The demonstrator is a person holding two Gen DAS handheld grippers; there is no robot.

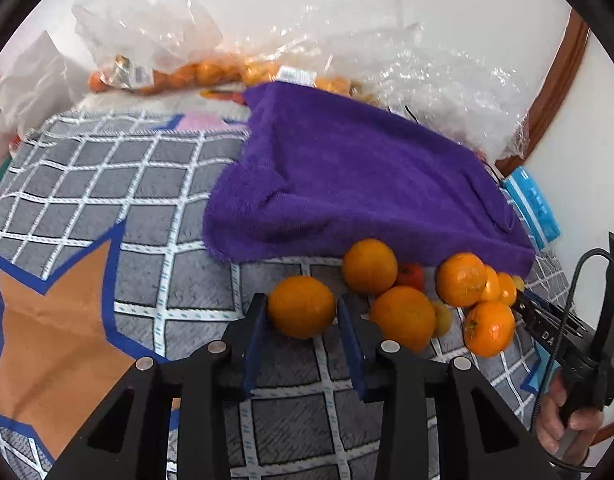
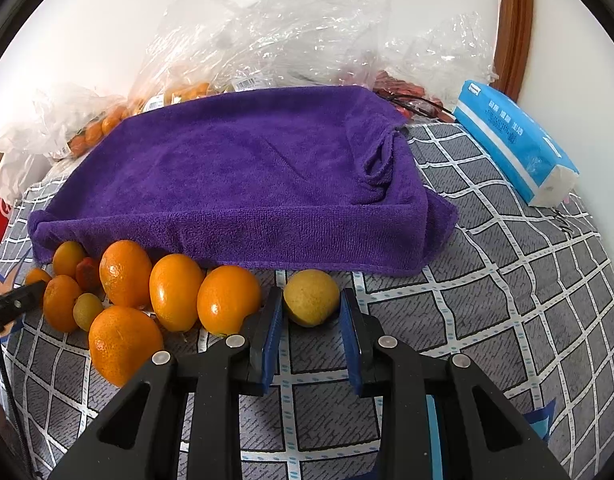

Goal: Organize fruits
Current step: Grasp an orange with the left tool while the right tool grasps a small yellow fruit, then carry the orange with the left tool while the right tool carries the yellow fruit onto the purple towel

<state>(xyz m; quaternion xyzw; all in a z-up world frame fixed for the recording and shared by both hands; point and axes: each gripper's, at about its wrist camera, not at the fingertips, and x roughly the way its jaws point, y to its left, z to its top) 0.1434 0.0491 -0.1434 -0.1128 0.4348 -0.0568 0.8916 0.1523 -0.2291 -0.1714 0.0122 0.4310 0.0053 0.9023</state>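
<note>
Left gripper [image 1: 301, 312] with jaws spread about one fruit wide around an orange [image 1: 301, 306] that lies on the grey checked blanket [image 1: 107, 184]; the blue pads stand close on either side, contact cannot be told. Right gripper [image 2: 311, 306] likewise spread around a yellow-green fruit [image 2: 311, 297], its pads just beside the skin, the fruit resting on the blanket. A cluster of oranges [image 2: 173, 292] and smaller fruits lies in a loose heap against the near edge of a purple towel [image 2: 243, 176], which is draped over a raised, box-like form near the far side of the blanket. In the left wrist view the same heap [image 1: 403, 316] sits to the right of the bracketed orange, touching fruit to fruit. Behind the towel, clear plastic bags [image 2: 267, 32] hold further small oranges. A blue tissue pack [image 2: 511, 136] lies near the blanket's far right edge, apart from the fruit.
</note>
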